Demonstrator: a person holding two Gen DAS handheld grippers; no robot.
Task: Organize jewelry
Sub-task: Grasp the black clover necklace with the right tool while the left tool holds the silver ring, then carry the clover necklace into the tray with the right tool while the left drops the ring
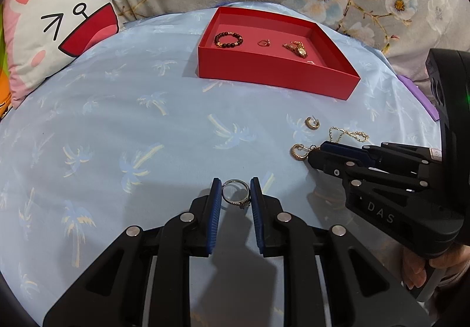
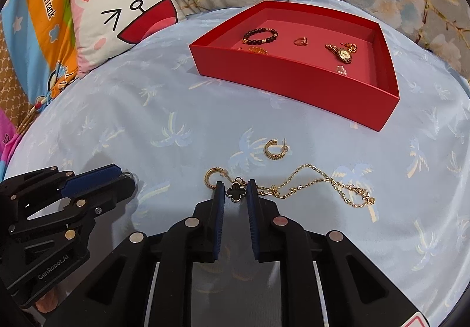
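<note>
— Left gripper (image 1: 235, 194) status?

— I have it low over the blue bedsheet (image 1: 147, 127), its blue pads on either side of the silver ring (image 1: 236, 194), touching it or nearly so.

— And the right gripper (image 2: 236, 193)?

— Low too, reaching forward, pads narrowed around the black clover pendant (image 2: 235, 193); whether they press it I can't tell. Its gold chain (image 2: 317, 184) trails right across the sheet. One hoop earring (image 2: 213, 178) lies just left of my pad, another (image 2: 273, 149) beyond it. Farther back sits the red tray (image 2: 293, 83) with a bead bracelet (image 2: 260, 36) and watch (image 2: 342, 53).
</note>
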